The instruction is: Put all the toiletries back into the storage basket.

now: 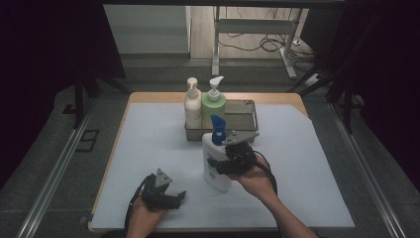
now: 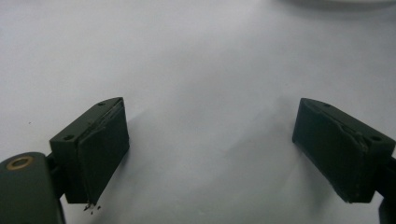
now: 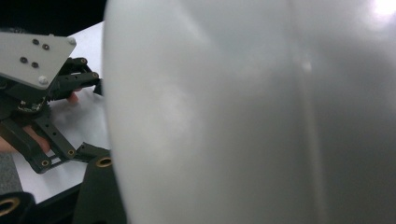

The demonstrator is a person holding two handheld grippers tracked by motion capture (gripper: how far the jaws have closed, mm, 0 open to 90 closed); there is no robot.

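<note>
A white bottle [image 1: 212, 151] with a blue pump top [image 1: 218, 130] stands roughly upright in the middle of the white mat. My right gripper [image 1: 221, 165] is shut on its lower body from the right side. In the right gripper view the bottle's white wall [image 3: 252, 116] sits right against the camera, with one black jaw at its left edge. My left gripper [image 1: 177, 197] rests low on the mat near the front edge, left of the bottle and apart from it. It is open [image 2: 212, 112], with bare mat between its pads [image 2: 100, 149].
A metal wire tray [image 1: 251, 113] sits behind the bottle, holding a cream pump bottle [image 1: 192, 105] and a green pump bottle [image 1: 213, 104] at its left end. The white mat [image 1: 148, 139] covers the wooden table, with bare room on the left and right.
</note>
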